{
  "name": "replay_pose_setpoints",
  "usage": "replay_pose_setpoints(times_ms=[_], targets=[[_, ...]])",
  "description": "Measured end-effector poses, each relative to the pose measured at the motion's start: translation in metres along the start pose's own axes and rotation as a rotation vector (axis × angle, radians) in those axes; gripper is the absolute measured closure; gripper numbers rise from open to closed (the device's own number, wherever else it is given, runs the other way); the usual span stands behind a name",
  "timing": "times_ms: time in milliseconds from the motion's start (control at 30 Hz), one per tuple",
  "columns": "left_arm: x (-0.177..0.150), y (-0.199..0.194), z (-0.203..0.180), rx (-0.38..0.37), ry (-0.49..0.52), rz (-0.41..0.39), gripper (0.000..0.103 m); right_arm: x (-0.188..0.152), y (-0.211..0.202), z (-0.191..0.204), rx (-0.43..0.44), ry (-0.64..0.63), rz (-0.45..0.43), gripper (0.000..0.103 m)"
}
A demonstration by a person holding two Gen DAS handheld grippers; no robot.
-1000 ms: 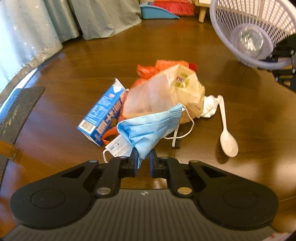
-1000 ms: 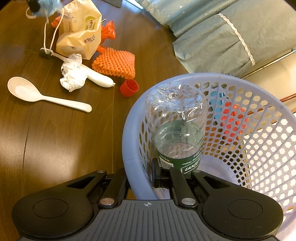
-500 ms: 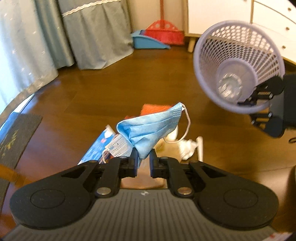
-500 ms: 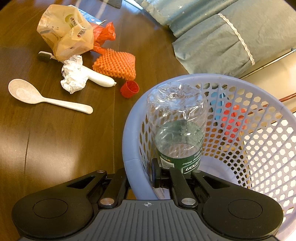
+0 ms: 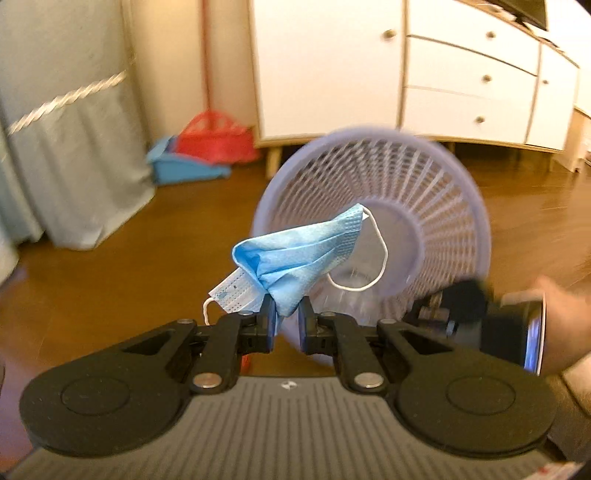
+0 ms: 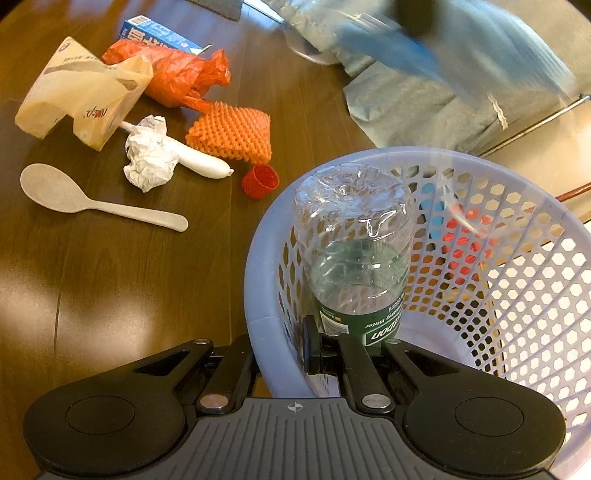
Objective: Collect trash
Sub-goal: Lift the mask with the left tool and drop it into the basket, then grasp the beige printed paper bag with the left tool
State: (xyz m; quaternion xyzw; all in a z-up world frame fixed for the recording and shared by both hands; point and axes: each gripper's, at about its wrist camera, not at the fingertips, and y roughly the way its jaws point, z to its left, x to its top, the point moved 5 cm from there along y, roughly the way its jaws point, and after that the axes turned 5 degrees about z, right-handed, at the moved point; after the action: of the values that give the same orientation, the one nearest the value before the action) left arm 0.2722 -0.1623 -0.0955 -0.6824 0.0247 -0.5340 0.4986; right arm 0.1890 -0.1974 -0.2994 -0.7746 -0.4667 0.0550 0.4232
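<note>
While pinched, mask (image 5: 295,254) before basket (image 5: 476,236) rim.

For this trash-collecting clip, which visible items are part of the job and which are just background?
Part of the job: face mask in the left gripper; basket held by the right gripper; bottle inside it; paper bag, crumpled tissue, spoon, orange net, red cap, blue carton.

Background: white cabinet, curtain, dustpan.
</note>
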Motion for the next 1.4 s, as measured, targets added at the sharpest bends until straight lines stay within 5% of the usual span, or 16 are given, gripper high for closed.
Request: replay_pose_setpoints(times_ms=[67,233,367,1000,1400], targets=[[0.018,0.012,-0.011,-0.028,0.025,-0.026,0.093,0.0,0.0,-0.001,0.001,0.008,-0.001,0.1],[0.042,0.041,-0.034,-0.108,0.018,-0.074,0.069,0.0,0.0,-0.002,0.001,0.016,-0.005,0.1],[0.039,0.04,-0.034,-0.091,0.005,-0.088,0.069,-0.001,-0.001,-0.003,0.002,0.024,-0.009,0.1],[-0.086,-0.033,0.088,0.263,-0.231,0.045,0.066,-0.002,-0.002,-0.004,-0.001,0.023,-0.007,0.1],[-0.188,-0.038,0.058,0.207,-0.294,0.197,0.053,-0.003,0.0,0.0,-0.005,0.002,-0.001,0.1]])
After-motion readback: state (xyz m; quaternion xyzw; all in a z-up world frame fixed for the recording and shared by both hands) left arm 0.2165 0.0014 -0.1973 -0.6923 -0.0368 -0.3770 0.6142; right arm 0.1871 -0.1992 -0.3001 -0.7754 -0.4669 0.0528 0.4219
